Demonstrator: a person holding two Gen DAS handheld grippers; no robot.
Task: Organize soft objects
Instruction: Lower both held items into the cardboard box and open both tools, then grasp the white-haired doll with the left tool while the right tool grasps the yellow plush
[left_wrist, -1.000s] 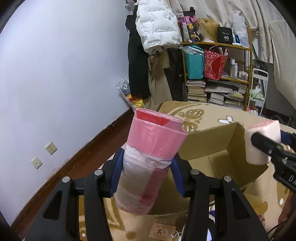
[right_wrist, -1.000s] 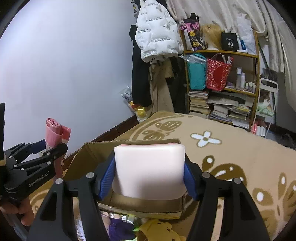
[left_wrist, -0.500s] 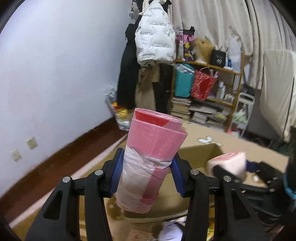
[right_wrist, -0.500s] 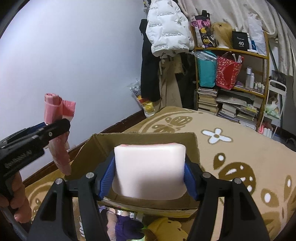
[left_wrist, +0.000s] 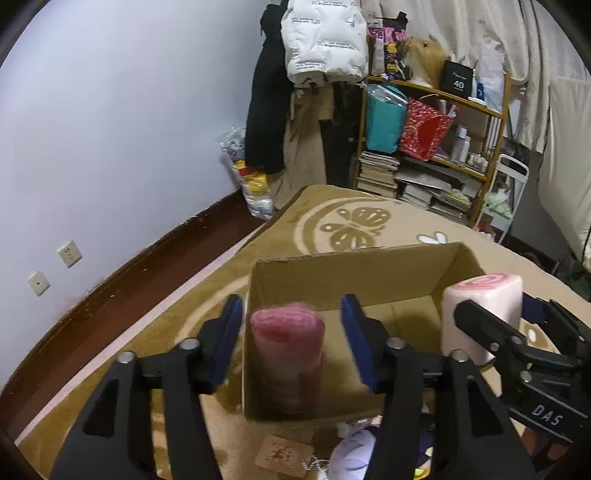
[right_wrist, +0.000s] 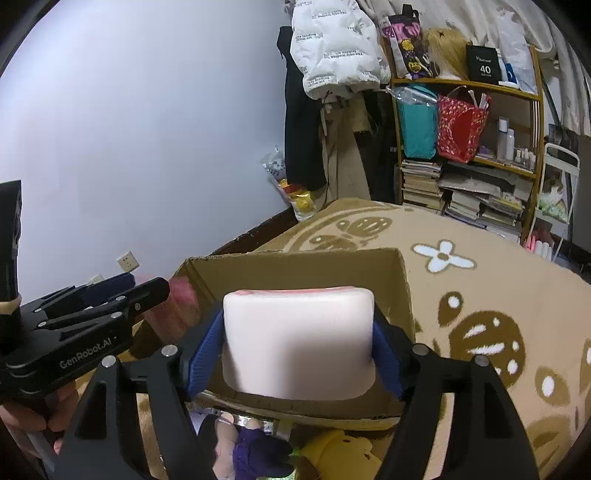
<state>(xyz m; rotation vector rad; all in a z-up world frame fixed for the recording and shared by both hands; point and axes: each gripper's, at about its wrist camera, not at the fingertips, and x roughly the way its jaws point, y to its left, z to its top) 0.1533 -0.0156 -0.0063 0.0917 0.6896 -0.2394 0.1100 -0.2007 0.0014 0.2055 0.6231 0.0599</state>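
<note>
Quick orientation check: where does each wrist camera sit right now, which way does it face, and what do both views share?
Left wrist view: rides the left gripper, looking forward and down into the cardboard box; its open fingers flank the blurred pink bag roll; the right gripper enters from the right.
Right wrist view: rides the right gripper, facing the same box; its fingers clamp the white-pink foam roll; the left gripper and a hand show at left.
Shared: box, both rolls, patterned rug, shelf.
</note>
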